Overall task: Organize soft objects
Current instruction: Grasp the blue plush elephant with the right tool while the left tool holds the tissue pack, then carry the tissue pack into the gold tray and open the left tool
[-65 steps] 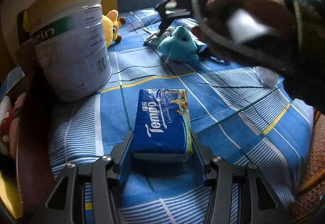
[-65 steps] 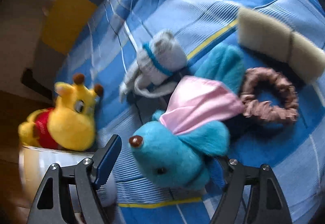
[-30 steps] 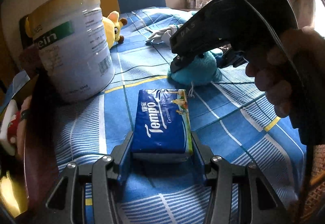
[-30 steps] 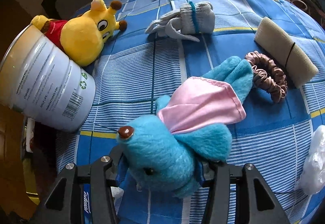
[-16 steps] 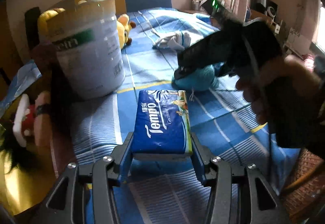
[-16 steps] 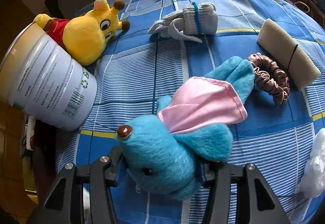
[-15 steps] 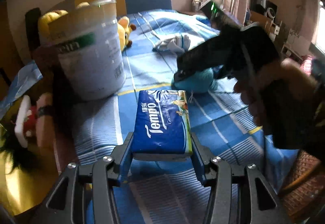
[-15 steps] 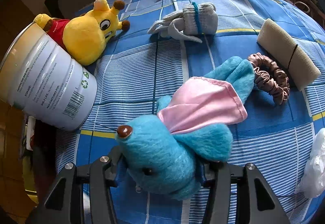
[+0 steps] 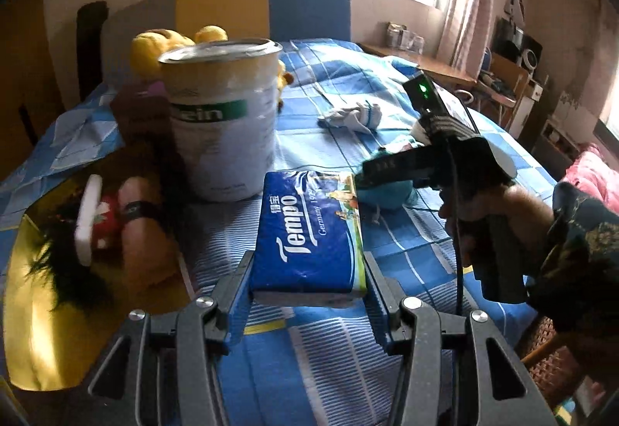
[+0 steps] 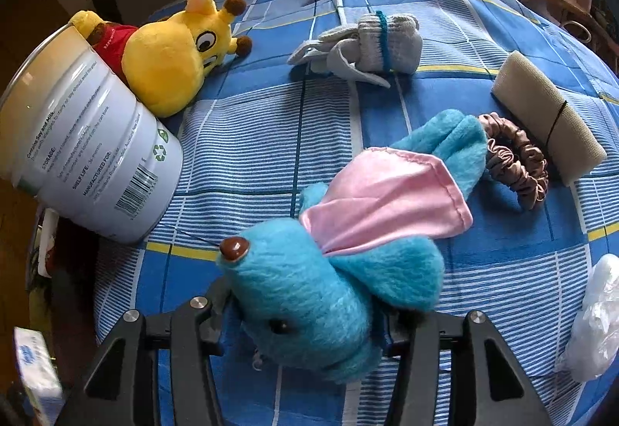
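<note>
Both grips made — left gripper (image 9: pixel 307 294) clamps the blue Tempo tissue pack (image 9: pixel 309 232), right gripper (image 10: pixel 305 329) clenches the turquoise plush toy (image 10: pixel 321 294) — yellow plush giraffe (image 10: pixel 170 55), rolled grey socks (image 10: pixel 371 43) unsorted.

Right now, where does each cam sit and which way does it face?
Left wrist: on left gripper, looking across the bed; tissue pack clamped, person's hand on right gripper in view.
Right wrist: on right gripper, looking steeply down; blue plush clamped.
Shared: tin, blue plush, tissue pack.
</note>
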`<state>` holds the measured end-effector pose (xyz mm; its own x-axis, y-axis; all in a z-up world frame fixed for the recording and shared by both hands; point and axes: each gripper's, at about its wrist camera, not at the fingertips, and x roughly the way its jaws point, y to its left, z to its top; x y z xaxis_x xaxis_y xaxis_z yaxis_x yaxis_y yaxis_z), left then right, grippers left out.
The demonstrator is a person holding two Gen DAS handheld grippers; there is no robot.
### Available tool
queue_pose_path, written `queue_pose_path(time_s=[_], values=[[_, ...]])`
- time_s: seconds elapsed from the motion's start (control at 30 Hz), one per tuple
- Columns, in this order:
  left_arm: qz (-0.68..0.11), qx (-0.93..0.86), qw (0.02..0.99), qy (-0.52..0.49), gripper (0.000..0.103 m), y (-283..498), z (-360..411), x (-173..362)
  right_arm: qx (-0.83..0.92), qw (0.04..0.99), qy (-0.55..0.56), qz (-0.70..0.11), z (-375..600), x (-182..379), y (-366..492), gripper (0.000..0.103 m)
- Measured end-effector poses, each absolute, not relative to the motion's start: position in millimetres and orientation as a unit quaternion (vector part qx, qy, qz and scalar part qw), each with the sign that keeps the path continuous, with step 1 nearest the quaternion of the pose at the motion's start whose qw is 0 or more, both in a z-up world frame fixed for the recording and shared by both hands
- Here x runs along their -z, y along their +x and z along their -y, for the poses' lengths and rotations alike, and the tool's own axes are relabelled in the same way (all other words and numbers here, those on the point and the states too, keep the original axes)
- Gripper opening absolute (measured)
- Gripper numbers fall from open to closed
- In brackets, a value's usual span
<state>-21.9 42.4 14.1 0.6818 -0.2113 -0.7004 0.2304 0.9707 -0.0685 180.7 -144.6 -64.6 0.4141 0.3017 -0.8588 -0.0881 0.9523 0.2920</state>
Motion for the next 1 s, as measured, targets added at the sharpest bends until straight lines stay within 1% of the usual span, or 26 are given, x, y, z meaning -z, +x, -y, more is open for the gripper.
queue_pose_path(time_s=[0.23,0.5,0.8,1.0], values=[[-0.372,0.096,0.923,-0.010,0.052,-30,-75,-29,-0.114,0.845,0.078,-0.517,139,64,177,0.053],[-0.389,0.048,0.918,-0.055,0.052,-35,-129,-24,-0.111,0.849,0.068,-0.512,138,63,174,0.053],[-0.396,-0.074,0.908,-0.118,0.052,-30,-237,-18,-0.093,0.840,0.090,-0.527,141,56,184,0.051],[-0.404,-0.127,0.895,-0.143,0.052,-19,-288,-10,-0.051,0.852,0.068,-0.516,142,30,209,0.050]])
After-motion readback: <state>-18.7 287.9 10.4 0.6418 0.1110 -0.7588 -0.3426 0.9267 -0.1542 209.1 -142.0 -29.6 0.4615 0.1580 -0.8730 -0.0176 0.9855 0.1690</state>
